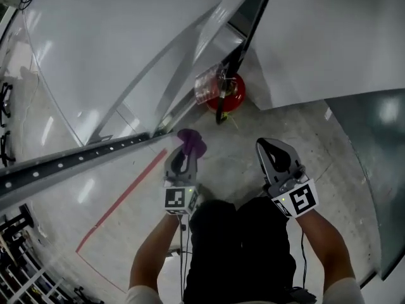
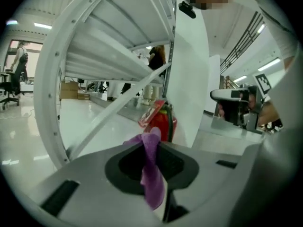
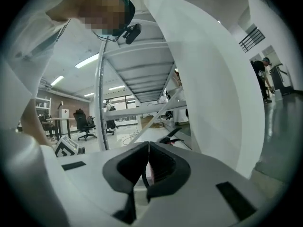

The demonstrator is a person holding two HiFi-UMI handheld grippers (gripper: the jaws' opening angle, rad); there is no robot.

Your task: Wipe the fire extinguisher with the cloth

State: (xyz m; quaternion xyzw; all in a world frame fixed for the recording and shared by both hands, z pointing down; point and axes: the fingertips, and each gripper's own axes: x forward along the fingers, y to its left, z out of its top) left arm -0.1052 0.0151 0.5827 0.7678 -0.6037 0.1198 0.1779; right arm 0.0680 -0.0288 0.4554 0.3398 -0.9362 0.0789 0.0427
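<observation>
The left claw (image 1: pixel 183 149) is pinching a purple cloth (image 1: pixel 192 143); the right claw (image 1: pixel 269 145) is hovering pressed together, empty. The red fire extinguisher (image 1: pixel 230 96) is standing on the floor (image 1: pixel 253 135) ahead, apart from both claws.

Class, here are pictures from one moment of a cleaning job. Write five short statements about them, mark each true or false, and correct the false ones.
1. The left gripper is shut on the purple cloth. True.
2. The right gripper holds a second cloth. False: its jaws are together with nothing between them.
3. The fire extinguisher stands on the floor ahead of both grippers. True.
4. The cloth is pressed against the extinguisher. False: in the head view, bare floor shows between them.
5. The extinguisher is blue. False: it is red.
</observation>
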